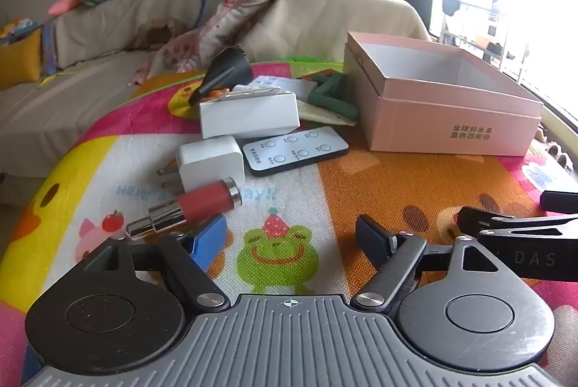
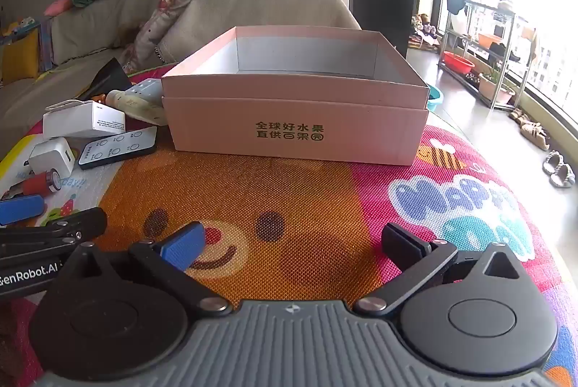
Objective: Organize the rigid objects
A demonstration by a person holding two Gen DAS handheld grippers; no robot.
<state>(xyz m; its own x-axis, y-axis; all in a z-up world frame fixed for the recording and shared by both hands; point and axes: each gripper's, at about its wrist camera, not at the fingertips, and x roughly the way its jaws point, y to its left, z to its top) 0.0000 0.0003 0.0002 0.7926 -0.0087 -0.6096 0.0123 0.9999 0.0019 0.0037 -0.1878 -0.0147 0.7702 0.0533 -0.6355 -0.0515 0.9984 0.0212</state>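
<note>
Left gripper (image 1: 292, 235) and right gripper (image 2: 294, 242) fingers both spread wide, empty; lipstick (image 1: 188, 208) near left, pink box (image 2: 294, 105) ahead

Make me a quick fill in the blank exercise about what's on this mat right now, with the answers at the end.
1. The pink box holds ____ so far.
2. The remote lies between the box and the white ____.
3. Both the left claw and right claw are ____.
4. The object nearest the left claw's blue pad is the red ____.

Answers: nothing; charger; open; lipstick
</note>
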